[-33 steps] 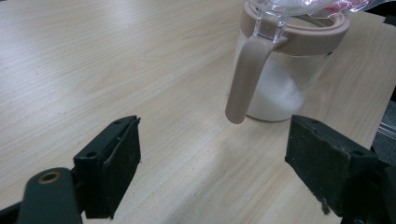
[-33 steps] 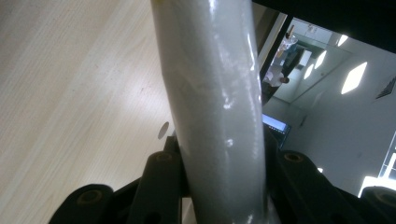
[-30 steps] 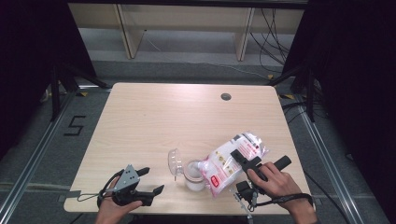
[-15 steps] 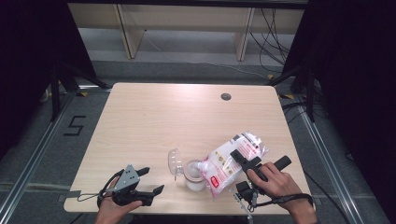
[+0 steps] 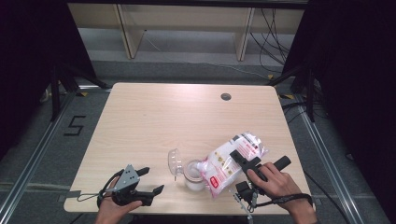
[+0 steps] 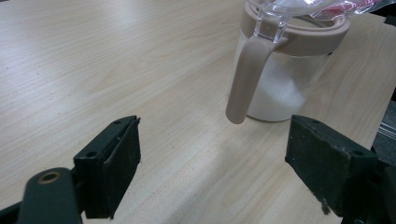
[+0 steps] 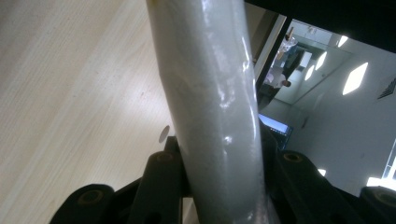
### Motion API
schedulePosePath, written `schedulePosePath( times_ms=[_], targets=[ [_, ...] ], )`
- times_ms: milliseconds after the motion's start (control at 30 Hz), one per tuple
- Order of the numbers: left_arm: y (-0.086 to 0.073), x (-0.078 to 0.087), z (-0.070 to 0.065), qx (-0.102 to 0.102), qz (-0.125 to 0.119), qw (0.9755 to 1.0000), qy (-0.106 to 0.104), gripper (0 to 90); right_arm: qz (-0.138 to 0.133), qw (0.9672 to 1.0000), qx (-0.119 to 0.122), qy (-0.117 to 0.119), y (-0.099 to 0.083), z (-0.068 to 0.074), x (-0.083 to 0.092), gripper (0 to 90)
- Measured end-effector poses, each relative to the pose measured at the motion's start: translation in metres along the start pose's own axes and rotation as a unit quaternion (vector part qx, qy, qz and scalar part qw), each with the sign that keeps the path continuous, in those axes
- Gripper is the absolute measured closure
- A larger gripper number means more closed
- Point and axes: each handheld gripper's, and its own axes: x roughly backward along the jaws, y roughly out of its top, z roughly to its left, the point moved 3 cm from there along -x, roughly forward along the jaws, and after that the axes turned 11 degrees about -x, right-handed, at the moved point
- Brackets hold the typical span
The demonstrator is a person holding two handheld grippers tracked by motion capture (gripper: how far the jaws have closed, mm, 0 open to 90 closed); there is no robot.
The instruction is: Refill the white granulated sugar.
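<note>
A clear jar (image 5: pixel 194 173) with a beige rim holds white powder and stands near the table's front edge, its clear lid (image 5: pixel 175 161) swung open to the left. A white bag with pink print (image 5: pixel 231 158) lies tilted, its lower end at the jar's mouth. My right gripper (image 5: pixel 245 158) is shut on the bag's upper half; in the right gripper view the bag (image 7: pixel 210 93) is pinched between the jaws. My left gripper (image 5: pixel 152 180) rests open at the front left. In its own view the jar (image 6: pixel 280 88) and its beige latch (image 6: pixel 245 79) stand just beyond the open left gripper (image 6: pixel 215 163).
The light wooden table (image 5: pixel 163 116) has a round cable hole (image 5: pixel 226 96) at the back right. Metal floor rails run along both sides, and wooden shelving (image 5: pixel 187 28) stands behind. The table's front edge is close to both hands.
</note>
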Motion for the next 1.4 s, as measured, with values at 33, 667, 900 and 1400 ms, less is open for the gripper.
schedulePosePath(
  times_ms=[33, 667, 900, 1400],
  targets=[
    [0.0, -0.0001, -0.0003, 0.001, 0.0, 1.0, 0.0, 17.4, -0.007, 0.9999, 0.014, -0.005, 0.0002, -0.0018, -0.0006, 72.6],
    [-0.0001, -0.0001, -0.0005, 0.0, 0.001, 1.0, 0.0, 17.4, -0.007, 1.0, -0.002, 0.003, 0.0003, 0.0001, -0.0004, 72.9],
    [-0.0002, 0.0005, -0.0002, -0.002, 0.005, 1.0, 0.001, 17.5, -0.006, 1.0, -0.005, 0.005, 0.0002, 0.0005, -0.0001, 73.0],
    [0.0, 0.0005, 0.0012, -0.014, 0.005, 0.9999, 0.001, 17.4, -0.009, 0.9998, -0.014, 0.012, -0.002, 0.0012, -0.001, 73.4]
  ],
)
